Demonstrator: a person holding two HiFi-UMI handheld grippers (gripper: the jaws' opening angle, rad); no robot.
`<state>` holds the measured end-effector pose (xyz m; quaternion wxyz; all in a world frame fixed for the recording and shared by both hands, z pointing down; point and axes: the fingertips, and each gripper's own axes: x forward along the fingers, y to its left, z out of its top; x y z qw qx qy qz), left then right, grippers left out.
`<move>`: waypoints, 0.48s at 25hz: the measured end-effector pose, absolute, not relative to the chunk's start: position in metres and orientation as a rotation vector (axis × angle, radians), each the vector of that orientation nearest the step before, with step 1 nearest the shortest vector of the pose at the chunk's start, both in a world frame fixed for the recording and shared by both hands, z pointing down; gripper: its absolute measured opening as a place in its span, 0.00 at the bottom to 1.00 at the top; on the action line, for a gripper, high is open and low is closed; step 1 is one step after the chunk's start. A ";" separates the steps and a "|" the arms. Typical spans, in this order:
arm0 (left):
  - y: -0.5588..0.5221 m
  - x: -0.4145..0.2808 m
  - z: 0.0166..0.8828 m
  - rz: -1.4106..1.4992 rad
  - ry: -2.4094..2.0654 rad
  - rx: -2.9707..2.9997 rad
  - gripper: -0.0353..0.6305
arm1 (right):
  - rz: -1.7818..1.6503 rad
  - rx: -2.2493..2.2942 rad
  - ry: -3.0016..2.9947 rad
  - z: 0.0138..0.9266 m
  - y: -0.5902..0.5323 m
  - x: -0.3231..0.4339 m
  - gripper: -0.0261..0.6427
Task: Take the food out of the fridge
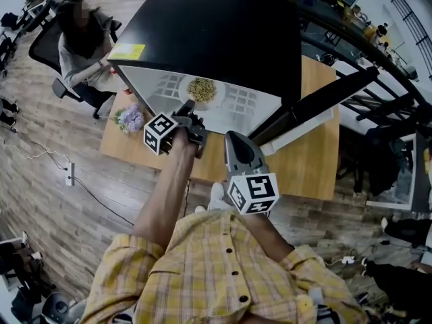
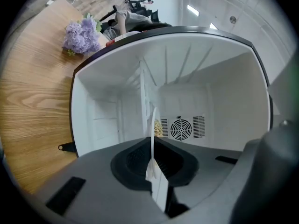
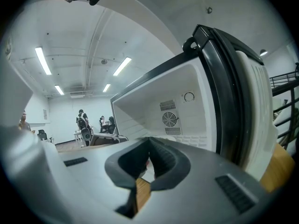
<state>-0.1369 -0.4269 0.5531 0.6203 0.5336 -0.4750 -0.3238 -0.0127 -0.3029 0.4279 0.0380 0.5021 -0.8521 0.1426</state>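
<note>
A small black fridge (image 1: pixel 223 32) stands on a wooden table (image 1: pixel 307 160) with its door (image 1: pixel 324 103) swung open to the right. Inside it lies a white plate (image 1: pixel 217 98) of yellowish food (image 1: pixel 202 88). My left gripper (image 1: pixel 187 108) reaches into the fridge mouth. In the left gripper view the plate (image 2: pixel 152 125) shows edge-on as a thin white rim, and my left gripper (image 2: pixel 152 143) is shut on it, with the food (image 2: pixel 159 128) just beyond. My right gripper (image 1: pixel 233 140) hangs before the fridge, and in its own view my right gripper (image 3: pixel 148 149) is shut and empty.
A bunch of purple flowers (image 1: pixel 130 119) sits on the table's left corner, left of the fridge. A person (image 1: pixel 81 42) sits on a chair beyond the table at the far left. The open door (image 3: pixel 229 92) stands close on my right gripper's right. A fan grille (image 2: pixel 181 129) marks the fridge's back wall.
</note>
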 end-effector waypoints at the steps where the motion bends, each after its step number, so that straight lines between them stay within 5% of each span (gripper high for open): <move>1: -0.427 -0.137 0.552 -0.737 -1.096 1.224 0.08 | 0.437 1.544 -2.614 0.427 -0.303 -0.012 0.05; 12: -0.404 -0.140 0.532 -0.763 -1.125 1.210 0.08 | 0.442 1.555 -2.616 0.426 -0.298 -0.011 0.05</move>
